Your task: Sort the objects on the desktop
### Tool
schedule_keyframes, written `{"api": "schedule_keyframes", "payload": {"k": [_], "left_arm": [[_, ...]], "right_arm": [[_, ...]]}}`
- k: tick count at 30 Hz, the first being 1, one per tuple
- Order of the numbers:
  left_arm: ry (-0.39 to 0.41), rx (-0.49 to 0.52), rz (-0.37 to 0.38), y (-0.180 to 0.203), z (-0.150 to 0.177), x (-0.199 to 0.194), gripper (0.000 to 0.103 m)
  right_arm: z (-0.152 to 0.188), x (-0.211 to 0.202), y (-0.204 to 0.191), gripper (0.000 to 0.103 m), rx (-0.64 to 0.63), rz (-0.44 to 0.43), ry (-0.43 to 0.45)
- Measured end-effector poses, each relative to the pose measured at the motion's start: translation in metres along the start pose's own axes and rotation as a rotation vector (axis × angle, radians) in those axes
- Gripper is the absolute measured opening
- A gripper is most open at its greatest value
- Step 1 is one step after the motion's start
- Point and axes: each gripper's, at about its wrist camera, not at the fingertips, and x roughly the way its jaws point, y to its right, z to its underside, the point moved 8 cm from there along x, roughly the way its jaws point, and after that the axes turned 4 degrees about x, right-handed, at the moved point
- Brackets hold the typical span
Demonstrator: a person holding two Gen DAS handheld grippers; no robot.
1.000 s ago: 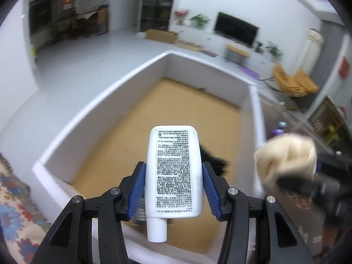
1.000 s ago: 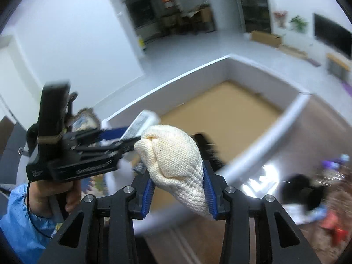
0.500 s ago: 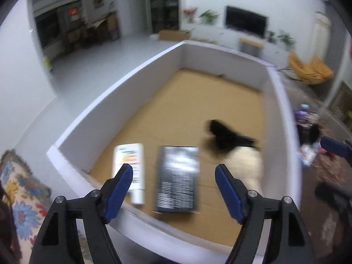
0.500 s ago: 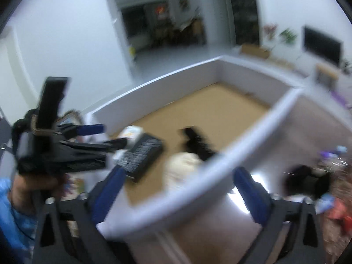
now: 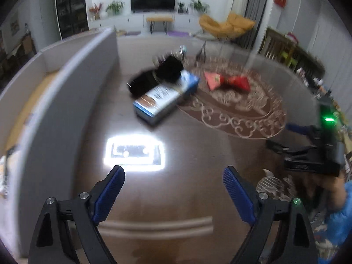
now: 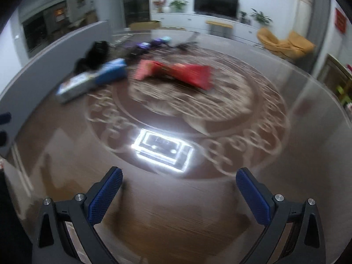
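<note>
My left gripper (image 5: 173, 189) hangs over the glossy brown tabletop (image 5: 176, 198), its jaws still opening and nothing between them. My right gripper (image 6: 179, 192) is open wide and empty over the same table. Ahead lie a blue and white box (image 5: 165, 96) (image 6: 92, 80), a black object (image 5: 158, 74) (image 6: 96, 52) behind it, and red packets (image 5: 226, 81) (image 6: 176, 72) on the patterned round inlay (image 6: 198, 110). The white-walled sorting box (image 5: 66, 83) stands at the left in the left wrist view. The other gripper's black body (image 5: 314, 154) shows at the right, held by a hand.
A bright lamp reflection (image 5: 134, 151) (image 6: 162, 148) glares on the tabletop. Small purple and teal items (image 6: 154, 43) lie at the far edge. A blue sleeve (image 5: 338, 209) is at lower right. Beyond are a yellow chair (image 5: 226, 26) and a TV (image 6: 215, 4).
Both grippers let go of their objects into the white box, the bottle from the left and the cream cloth from the right, opened, and swung right and down over the tabletop.
</note>
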Motion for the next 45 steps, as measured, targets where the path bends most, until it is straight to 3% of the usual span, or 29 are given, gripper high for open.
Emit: {"api": "schedule_keyframes", "payload": {"k": [7, 11, 45], "left_arm": [[-0.039, 0.007, -0.095, 0.004, -0.011, 0.057, 0.094], [0.011, 0.025, -0.085, 0.008, -0.011, 0.061, 0.103], [0.025, 0.022, -0.084, 0.009, -0.014, 0.068, 0.103]], "right_arm": [[0.003, 0.004, 0.011, 0.103, 0.031, 0.005, -0.01], [0.004, 0.005, 0.011, 0.103, 0.03, 0.005, -0.011], [0.004, 0.005, 0.01, 0.103, 0.028, 0.007, -0.011]]}}
